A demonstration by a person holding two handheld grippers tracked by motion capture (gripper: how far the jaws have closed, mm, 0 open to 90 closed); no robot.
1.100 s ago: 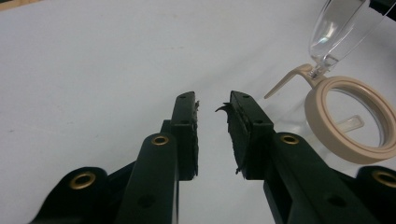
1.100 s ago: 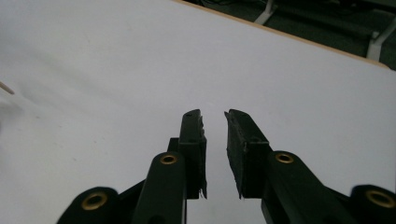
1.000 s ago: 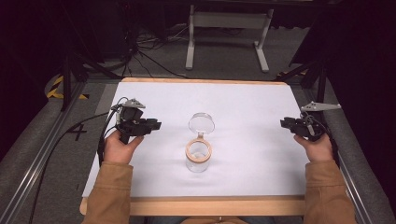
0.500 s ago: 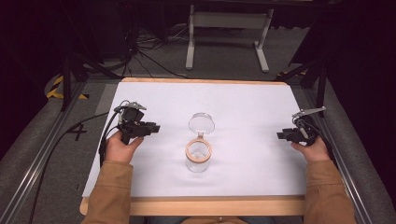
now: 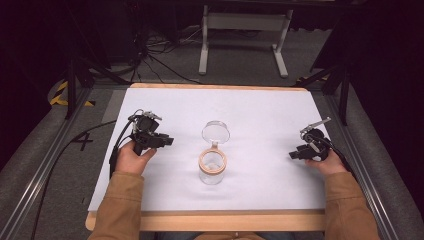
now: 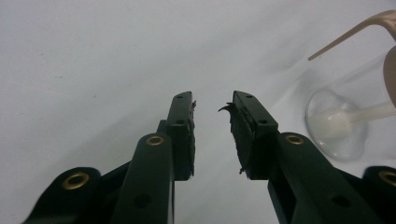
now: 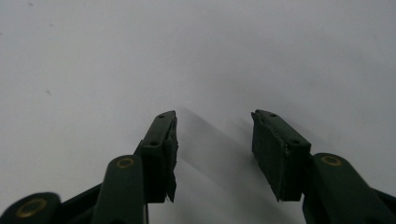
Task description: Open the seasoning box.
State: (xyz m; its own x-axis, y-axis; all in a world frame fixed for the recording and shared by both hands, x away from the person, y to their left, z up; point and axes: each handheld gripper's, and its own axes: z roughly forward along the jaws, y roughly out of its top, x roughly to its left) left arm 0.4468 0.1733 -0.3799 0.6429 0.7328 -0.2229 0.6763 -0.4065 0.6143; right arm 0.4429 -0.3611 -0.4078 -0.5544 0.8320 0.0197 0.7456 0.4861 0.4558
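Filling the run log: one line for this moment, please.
left tool: open, empty | right tool: open, empty | jar: upright, lid open, untouched

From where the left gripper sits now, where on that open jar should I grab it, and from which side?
Grip the jar across its clear glass wall below the tan rim, coming in level from its left with the open left gripper. It stands upright, and its hinged lid hangs open on the far side, so the left wall is unobstructed. The glass may be slippery; close firmly.
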